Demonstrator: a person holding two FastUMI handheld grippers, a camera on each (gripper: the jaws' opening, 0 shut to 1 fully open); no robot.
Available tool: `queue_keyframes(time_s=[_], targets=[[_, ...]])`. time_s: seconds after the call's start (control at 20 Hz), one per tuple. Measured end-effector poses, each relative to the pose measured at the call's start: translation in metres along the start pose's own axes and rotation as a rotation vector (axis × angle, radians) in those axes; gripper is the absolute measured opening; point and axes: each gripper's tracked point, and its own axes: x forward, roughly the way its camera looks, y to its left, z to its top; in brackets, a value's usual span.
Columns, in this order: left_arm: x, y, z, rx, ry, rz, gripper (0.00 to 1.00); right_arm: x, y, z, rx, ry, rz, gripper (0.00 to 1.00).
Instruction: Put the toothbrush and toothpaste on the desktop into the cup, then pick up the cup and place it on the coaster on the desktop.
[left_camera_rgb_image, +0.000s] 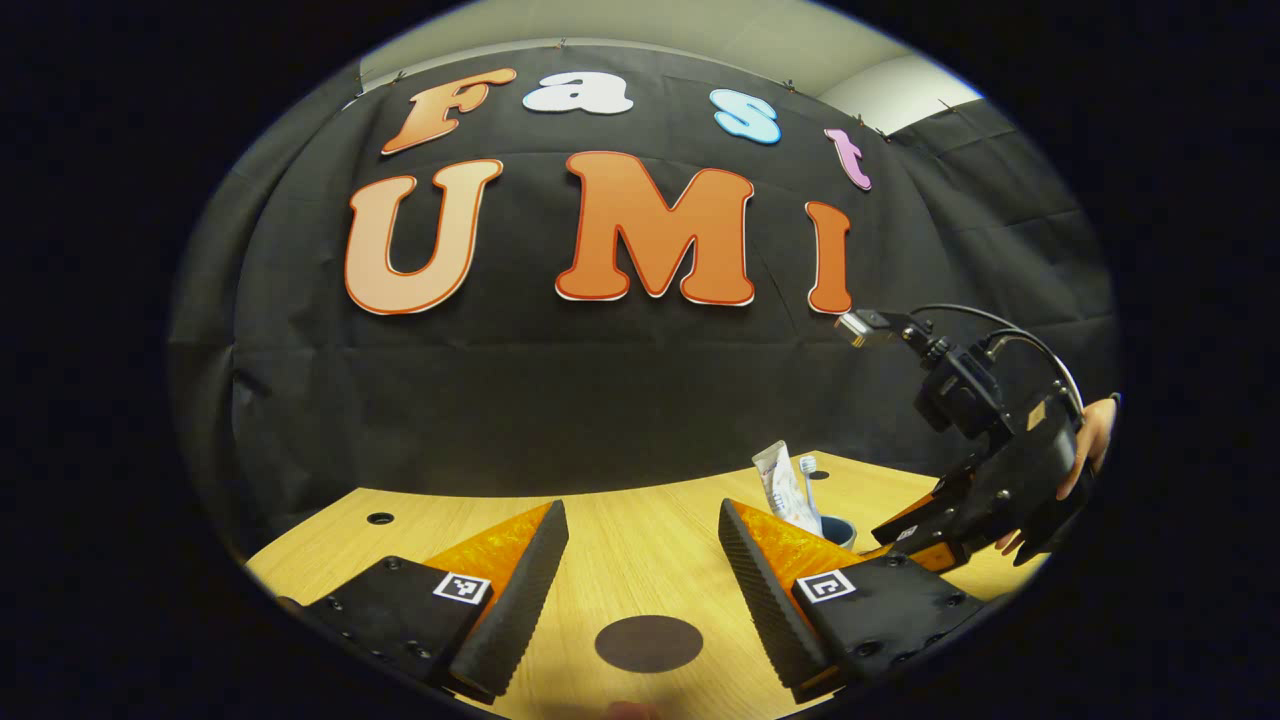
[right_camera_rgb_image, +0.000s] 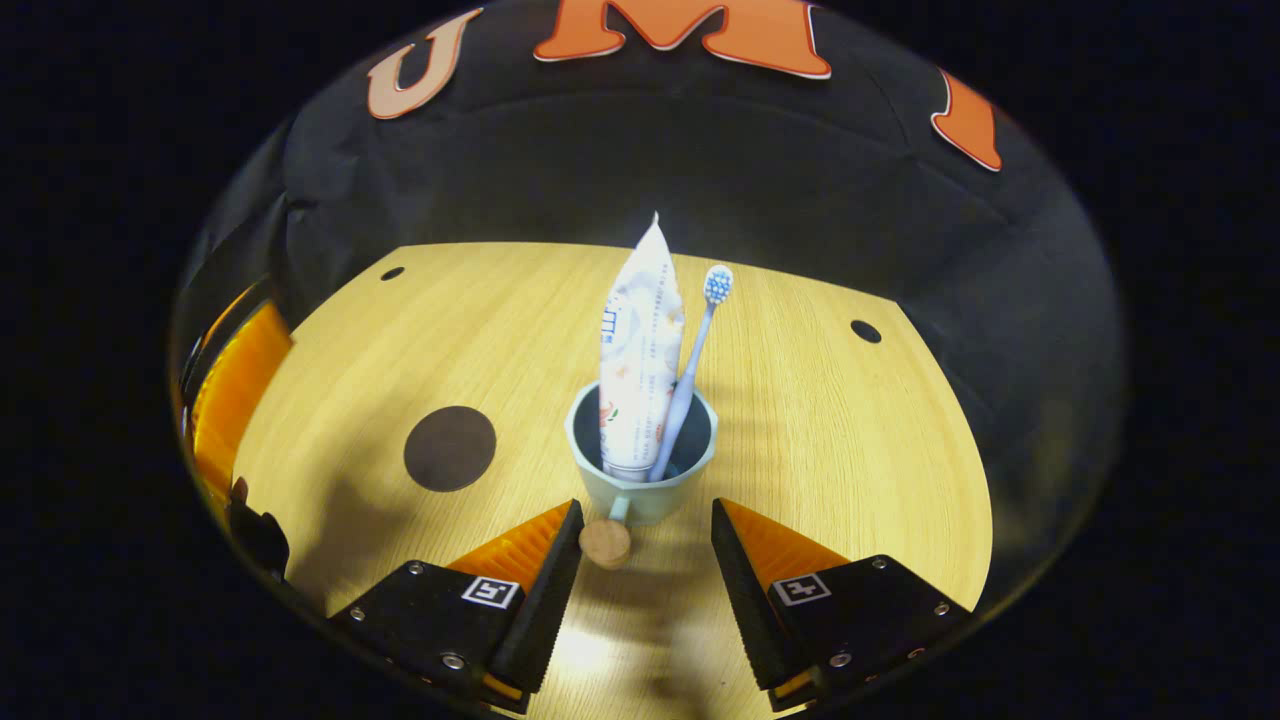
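A pale blue-green cup (right_camera_rgb_image: 642, 468) stands upright on the wooden desktop (right_camera_rgb_image: 820, 430), with a white toothpaste tube (right_camera_rgb_image: 638, 350) and a light blue toothbrush (right_camera_rgb_image: 692, 370) standing in it. Its handle ends in a round wooden knob (right_camera_rgb_image: 605, 542) that points at my right gripper (right_camera_rgb_image: 646, 520). That gripper is open, its fingertips on either side of the handle, apart from it. The dark round coaster (right_camera_rgb_image: 450, 448) lies left of the cup. My left gripper (left_camera_rgb_image: 642, 530) is open above the coaster (left_camera_rgb_image: 648, 643). The cup (left_camera_rgb_image: 836, 530), tube (left_camera_rgb_image: 785, 487) and brush (left_camera_rgb_image: 808, 478) sit to its right.
The right gripper's body and the hand holding it (left_camera_rgb_image: 1000, 470) are at the right of the left gripper view. The left gripper's orange finger (right_camera_rgb_image: 235, 390) edges the left of the right gripper view. Small dark holes (right_camera_rgb_image: 866, 331) (right_camera_rgb_image: 392, 273) mark the desktop's far corners.
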Motion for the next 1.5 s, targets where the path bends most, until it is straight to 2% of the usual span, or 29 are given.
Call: queue_keyframes(time_s=[0.25,0.45,0.55,0.65,0.8,0.85,0.95,1.1,1.5], targets=[[-0.009,0.024,-0.01,-0.026,0.003,0.017,0.95,0.021,0.002,-0.01,0.032,0.131,0.007,0.79],[-0.015,0.038,-0.015,-0.041,0.011,0.024,0.95,0.026,0.011,-0.015,0.056,0.19,0.039,0.71],[-0.017,0.042,-0.014,-0.043,0.004,0.024,0.95,0.028,0.01,-0.021,0.053,0.204,0.016,0.58],[-0.017,0.041,-0.013,-0.048,0.006,0.016,0.93,0.026,0.008,-0.021,0.075,0.209,-0.002,0.36],[-0.015,0.038,-0.017,-0.058,0.02,-0.005,0.95,0.023,0.009,-0.019,0.106,0.194,-0.016,0.22],[-0.014,0.037,-0.018,-0.059,0.025,-0.01,0.95,0.02,0.011,-0.018,0.11,0.188,-0.024,0.25],[-0.012,0.033,-0.021,-0.062,0.039,-0.021,0.93,0.017,0.01,-0.015,0.116,0.171,-0.024,0.23],[-0.01,0.033,-0.027,-0.063,0.062,-0.026,0.95,0.021,0.009,-0.014,0.121,0.147,-0.032,0.23],[-0.025,0.052,-0.014,-0.022,0.039,0.038,0.95,0.024,0.011,-0.012,0.122,0.119,0.012,0.19]])
